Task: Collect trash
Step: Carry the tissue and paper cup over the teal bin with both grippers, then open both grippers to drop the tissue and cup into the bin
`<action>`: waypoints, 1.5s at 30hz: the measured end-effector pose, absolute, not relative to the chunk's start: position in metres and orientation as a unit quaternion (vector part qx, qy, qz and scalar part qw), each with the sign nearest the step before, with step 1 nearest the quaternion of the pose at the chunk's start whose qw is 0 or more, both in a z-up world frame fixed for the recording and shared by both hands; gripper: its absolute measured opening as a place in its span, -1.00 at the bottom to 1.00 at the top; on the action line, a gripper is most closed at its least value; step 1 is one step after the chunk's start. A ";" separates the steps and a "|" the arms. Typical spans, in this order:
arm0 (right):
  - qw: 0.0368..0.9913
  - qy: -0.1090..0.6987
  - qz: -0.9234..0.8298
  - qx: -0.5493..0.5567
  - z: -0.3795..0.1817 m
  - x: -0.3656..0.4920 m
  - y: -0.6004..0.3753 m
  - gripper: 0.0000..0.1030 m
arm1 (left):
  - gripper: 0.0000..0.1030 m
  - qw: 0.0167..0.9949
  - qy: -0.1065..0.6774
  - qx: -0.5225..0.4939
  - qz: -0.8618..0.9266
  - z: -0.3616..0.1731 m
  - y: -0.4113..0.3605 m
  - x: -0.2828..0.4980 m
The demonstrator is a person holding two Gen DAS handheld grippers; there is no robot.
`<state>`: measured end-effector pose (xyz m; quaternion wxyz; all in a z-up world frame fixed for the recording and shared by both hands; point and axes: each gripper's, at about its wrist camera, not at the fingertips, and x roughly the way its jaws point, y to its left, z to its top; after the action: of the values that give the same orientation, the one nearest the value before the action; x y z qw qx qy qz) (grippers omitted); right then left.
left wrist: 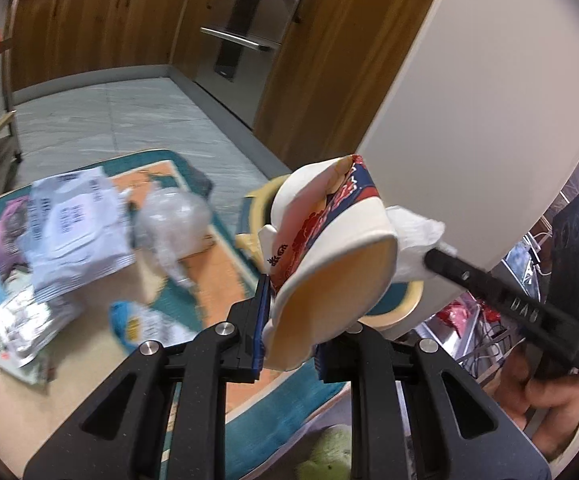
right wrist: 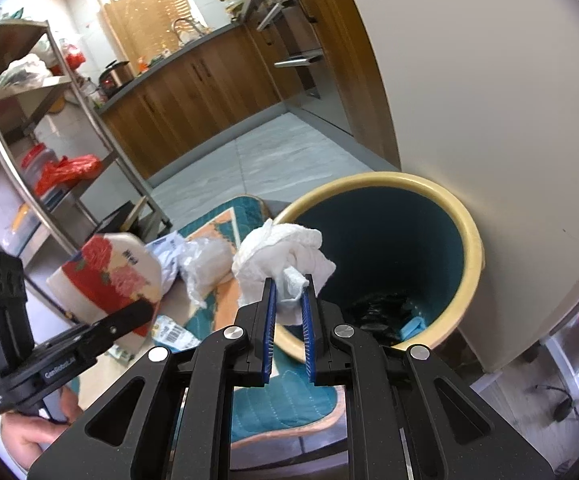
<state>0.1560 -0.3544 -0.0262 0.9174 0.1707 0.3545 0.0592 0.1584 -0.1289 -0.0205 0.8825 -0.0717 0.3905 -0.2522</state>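
Left hand-held gripper [left wrist: 291,312] is clenched on a squashed paper noodle cup [left wrist: 329,248], white w/ red and blue flower print, pads pinching its crumpled rim; the cup's open mouth faces back toward the camera and tilts up-right. Just beyond the cup, partly hidden behind it, sits the trash bin [left wrist: 405,304], cream rim, at the foot of a white fridge-like cabinet [left wrist: 489,100]. In the left wrist view the other tool's black finger pokes in from the right, w/ white tissue at its tip touching or just behind the cup's rim; can't tell which.

Right hand-held gripper [right wrist: 289,300] is clamped on a wad of white tissue [right wrist: 285,256], blue pads squeezing a twisted bit of it, the rest bunched above the tips. The wad hangs just at the near-left rim of the bin [right wrist: 469,240], teal inside, some dark scraps and a blue piece at the bottom. A hand [right wrist: 37,436] grips the left tool low-left in that view.

Left of the left gripper, on an orange-and-teal mat [left wrist: 225,276] on the floor, more trash lies: a grey-white mailer bag [left wrist: 77,228], clear crumpled plastic [left wrist: 169,224], a silver foil wrapper [left wrist: 25,320], a blue-yellow packet [left wrist: 137,320]. Blurry there, details unclear.
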 end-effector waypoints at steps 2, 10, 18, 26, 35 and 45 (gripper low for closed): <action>0.916 0.360 0.053 0.172 -0.030 0.158 -0.357 -0.73 | -0.65 0.878 0.394 -0.071 -0.263 -0.021 -0.144 0.165; 0.906 0.381 0.030 0.182 -0.047 0.164 -0.367 -0.73 | -0.65 0.859 0.418 -0.063 -0.290 -0.027 -0.187 0.191; 0.892 0.410 0.019 0.192 -0.064 0.175 -0.372 -0.73 | -0.63 0.843 0.453 -0.046 -0.286 -0.047 -0.217 0.219; 0.885 0.422 0.020 0.197 -0.072 0.181 -0.374 -0.73 | -0.58 0.828 0.478 -0.045 -0.290 -0.064 -0.227 0.230; 0.882 0.422 0.000 0.210 -0.075 0.182 -0.382 -0.59 | -0.40 0.823 0.483 -0.053 -0.293 -0.069 -0.223 0.232; 0.886 0.408 -0.014 0.222 -0.073 0.177 -0.391 -0.37 | 0.12 0.832 0.469 -0.062 -0.290 -0.059 -0.221 0.234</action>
<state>0.1766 -0.3907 -0.0728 0.8855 0.2221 0.4078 -0.0144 0.2338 -0.2207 -0.0594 0.8319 -0.0623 0.4691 -0.2899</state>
